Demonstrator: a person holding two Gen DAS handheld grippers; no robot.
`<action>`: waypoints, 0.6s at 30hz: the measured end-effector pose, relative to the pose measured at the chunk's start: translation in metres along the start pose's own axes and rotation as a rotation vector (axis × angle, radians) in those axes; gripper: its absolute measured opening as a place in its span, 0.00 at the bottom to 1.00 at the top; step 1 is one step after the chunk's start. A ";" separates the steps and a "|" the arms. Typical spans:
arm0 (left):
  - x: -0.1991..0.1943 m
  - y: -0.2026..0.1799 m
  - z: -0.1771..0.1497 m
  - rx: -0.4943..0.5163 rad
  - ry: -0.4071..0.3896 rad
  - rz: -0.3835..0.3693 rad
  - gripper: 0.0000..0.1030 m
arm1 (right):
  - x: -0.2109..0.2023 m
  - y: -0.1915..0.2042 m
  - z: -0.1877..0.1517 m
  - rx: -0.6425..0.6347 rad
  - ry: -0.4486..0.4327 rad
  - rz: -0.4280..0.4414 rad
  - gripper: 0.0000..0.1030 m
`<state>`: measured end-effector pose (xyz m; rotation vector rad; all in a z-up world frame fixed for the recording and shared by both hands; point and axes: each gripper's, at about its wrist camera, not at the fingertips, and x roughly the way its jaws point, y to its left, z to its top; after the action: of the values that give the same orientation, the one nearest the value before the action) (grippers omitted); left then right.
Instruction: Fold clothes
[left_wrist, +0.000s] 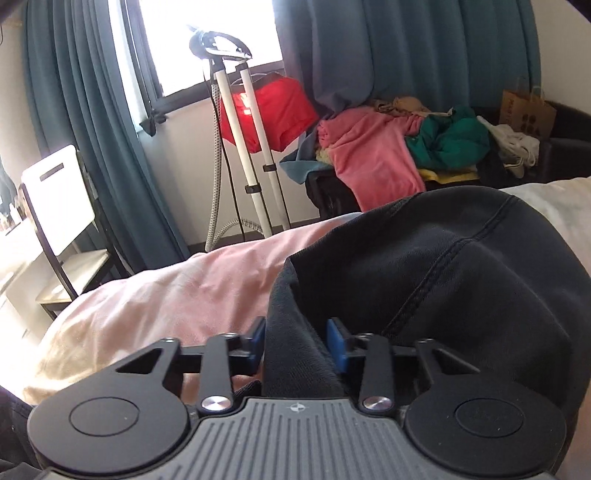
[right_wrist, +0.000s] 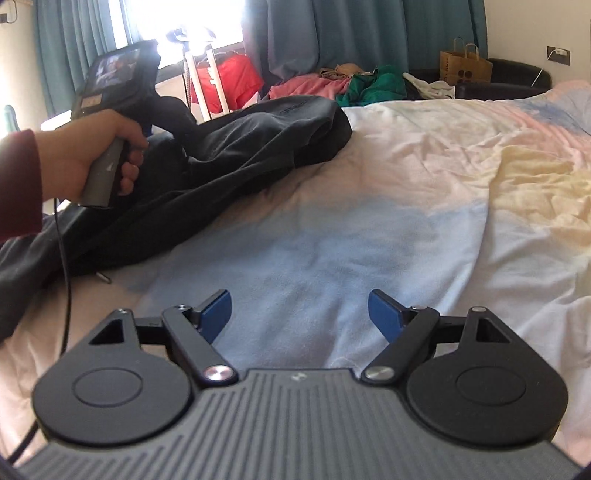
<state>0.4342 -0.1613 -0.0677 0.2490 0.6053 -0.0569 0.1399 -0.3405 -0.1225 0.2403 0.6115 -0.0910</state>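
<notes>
Left gripper (left_wrist: 299, 341): jaws drawn close, blue pads pinching a bunched fold of the black garment (left_wrist: 443, 266) between them. Cloth rising straight up out of the pinch, then swelling into a wide dark mound ahead and to the right of the jaws, a stitched seam curving across its top. Pink stretch of the bedsheet (left_wrist: 166, 295) just left of the jaws and below the lifted fold.

Right gripper (right_wrist: 300, 314): jaws spread wide, nothing between the blue pads, pale blue patch of the bedsheet (right_wrist: 406, 147) directly ahead and beneath. Whether the pads touch the sheet cannot be told. Black garment (right_wrist: 229, 155) well off to the left and ahead of these jaws, heaped and creased, one end raised where the other tool grips it, the rest trailing flat across the bed toward the near left edge. Left hand (right_wrist: 92, 155) wrapped round the grey handle of that tool, dark red sleeve at the wrist.

Far beyond both sets of jaws: pile of pink and green clothes (left_wrist: 406, 147), red cloth (left_wrist: 273, 118) on a white stand, brown paper bag (right_wrist: 465, 66), teal curtains (left_wrist: 92, 129) beside a bright window.
</notes>
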 end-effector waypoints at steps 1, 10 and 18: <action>-0.005 -0.001 -0.001 0.006 -0.017 -0.003 0.04 | 0.000 -0.001 0.000 0.008 -0.003 -0.001 0.80; -0.207 -0.067 -0.053 0.287 -0.313 -0.092 0.03 | -0.033 -0.011 0.008 0.066 -0.096 -0.052 0.81; -0.321 -0.094 -0.189 0.261 -0.237 -0.225 0.03 | -0.090 -0.025 0.014 0.098 -0.218 -0.047 0.81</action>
<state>0.0538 -0.2113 -0.0555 0.4194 0.3863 -0.3796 0.0700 -0.3666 -0.0643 0.3069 0.3958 -0.1900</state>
